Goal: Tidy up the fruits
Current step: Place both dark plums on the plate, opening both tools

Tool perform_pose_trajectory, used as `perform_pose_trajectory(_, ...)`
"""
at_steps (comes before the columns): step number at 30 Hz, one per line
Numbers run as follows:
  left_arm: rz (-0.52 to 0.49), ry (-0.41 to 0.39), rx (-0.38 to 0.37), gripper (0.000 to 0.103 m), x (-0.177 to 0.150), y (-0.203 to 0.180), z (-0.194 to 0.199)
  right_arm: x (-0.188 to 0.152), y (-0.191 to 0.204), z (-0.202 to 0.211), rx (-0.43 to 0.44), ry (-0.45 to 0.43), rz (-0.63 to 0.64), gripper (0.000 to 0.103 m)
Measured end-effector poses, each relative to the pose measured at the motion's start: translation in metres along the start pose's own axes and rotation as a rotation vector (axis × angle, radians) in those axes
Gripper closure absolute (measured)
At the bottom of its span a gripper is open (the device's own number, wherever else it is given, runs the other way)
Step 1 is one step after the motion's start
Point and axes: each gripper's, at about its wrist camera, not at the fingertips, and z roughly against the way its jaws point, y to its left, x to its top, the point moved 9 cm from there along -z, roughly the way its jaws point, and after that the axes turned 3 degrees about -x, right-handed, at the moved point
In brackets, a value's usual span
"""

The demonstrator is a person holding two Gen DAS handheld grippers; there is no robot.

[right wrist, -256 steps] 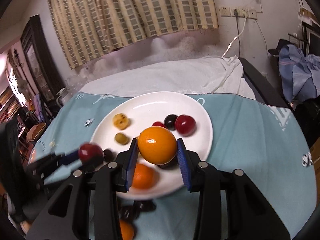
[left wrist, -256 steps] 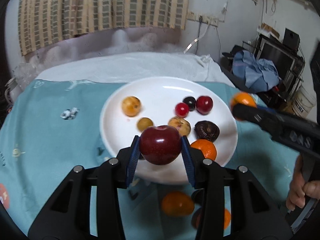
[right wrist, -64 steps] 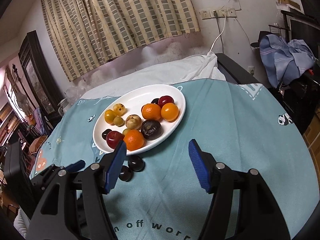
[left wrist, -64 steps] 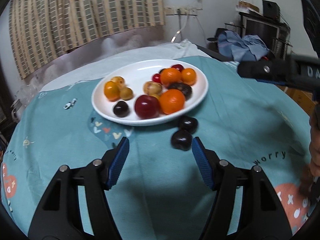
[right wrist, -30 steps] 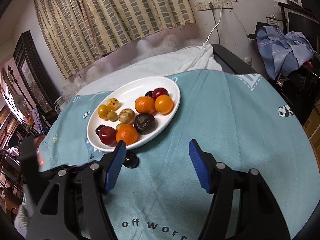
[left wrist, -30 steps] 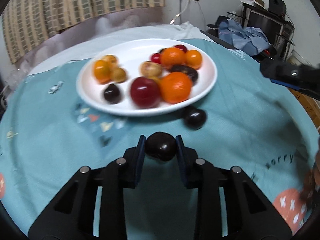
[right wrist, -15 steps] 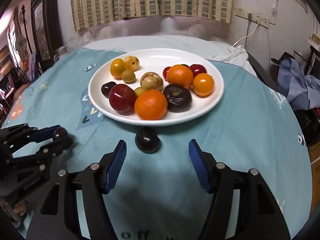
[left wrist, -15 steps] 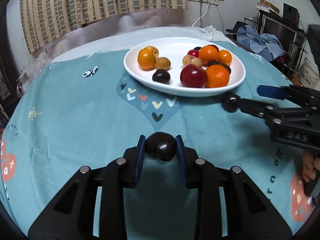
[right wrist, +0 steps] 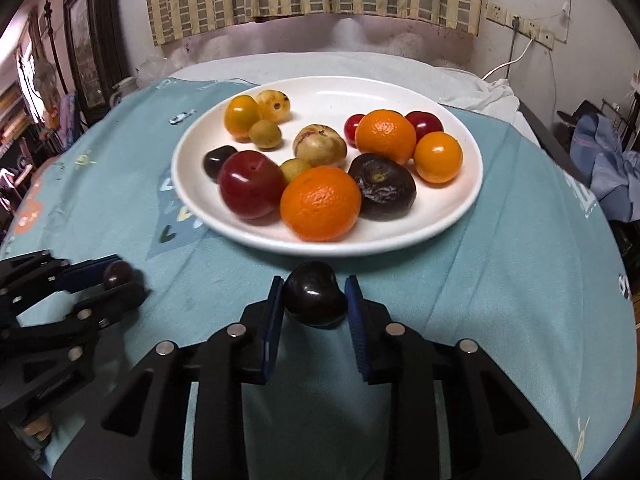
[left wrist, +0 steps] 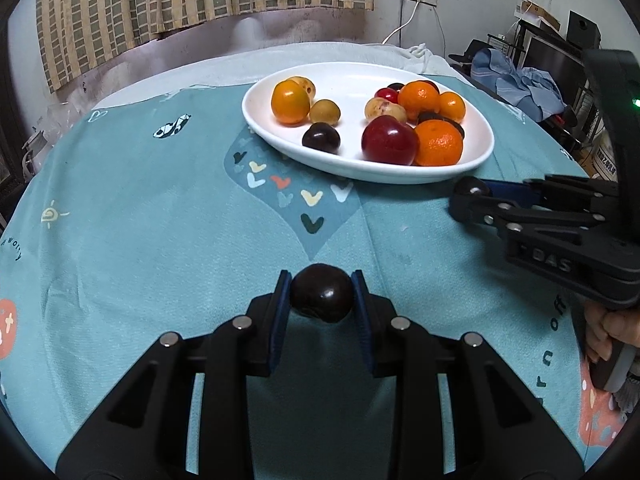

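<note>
- Left gripper (left wrist: 322,298) is clamping a dark plum (left wrist: 321,297), well short of the white plate (left wrist: 372,170)
- Right gripper (right wrist: 314,300) is pinching the second dark plum (right wrist: 314,298) just before that plate's near rim
- Next, I judge: lifting both onto the plate's bare patches

Left gripper (left wrist: 321,298) angles down toward the cloth, its blue pads clamped tight on a dark plum (left wrist: 321,297) at six o'clock of its own view. Right gripper (right wrist: 314,300) tilts down the same way, jaws squeezed onto a second dark plum (right wrist: 315,298), pads pressing both sides. Seen from the left camera, the right gripper reaches in from three o'clock, and a hand (left wrist: 612,326) wraps its handle at four o'clock. From the right camera, the left gripper sits at eight o'clock.
</note>
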Motion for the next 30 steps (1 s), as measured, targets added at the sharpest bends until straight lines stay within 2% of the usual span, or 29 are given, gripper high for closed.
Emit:
perform_pose_trajectory(3, 0.007, -0.020, -0.012, 0.072, 0.002, -0.002, 0.007, -0.006, 0.004, 0.025, 0.031, -0.034, -0.007, 0.073)
perform_pose_trajectory(6, 0.017, -0.061, -0.015, 0.072, 0.014, -0.004, 0.021, -0.005, 0.003, 0.058, 0.049, -0.104, -0.025, 0.072)
perform_pose_trajectory(11, 0.014, -0.106, -0.009, 0.072, 0.060, -0.009, 0.033, 0.033, -0.015, 0.089, 0.036, -0.188, -0.060, 0.072)
perform_pose_trajectory(17, 0.047, -0.126, -0.011, 0.072, 0.118, -0.011, 0.010, 0.088, -0.038, 0.064, 0.039, -0.195, -0.144, 0.072)
perform_pose_trajectory(23, 0.054, -0.096, -0.006, 0.072, 0.130, -0.010, -0.035, 0.110, -0.039, 0.002, 0.098, -0.115, -0.211, 0.071)
perform_pose_trajectory(24, 0.056, -0.087, -0.006, 0.071, 0.129, -0.008, -0.041, 0.111, -0.039, -0.007, 0.116, -0.095, -0.234, 0.068)
perform_pose_trajectory(26, 0.065, -0.080, -0.003, 0.053, 0.126, -0.004, -0.050, 0.111, -0.043, -0.017, 0.125, -0.076, -0.270, 0.048)
perform_pose_trajectory(27, 0.069, -0.087, 0.001, 0.046, 0.125, -0.002, -0.051, 0.111, -0.045, -0.013, 0.116, -0.099, -0.274, 0.043)
perform_pose_trajectory(30, 0.071, -0.086, 0.000, 0.047, 0.121, 0.003, -0.048, 0.115, -0.050, 0.011, 0.101, -0.165, -0.261, 0.043)
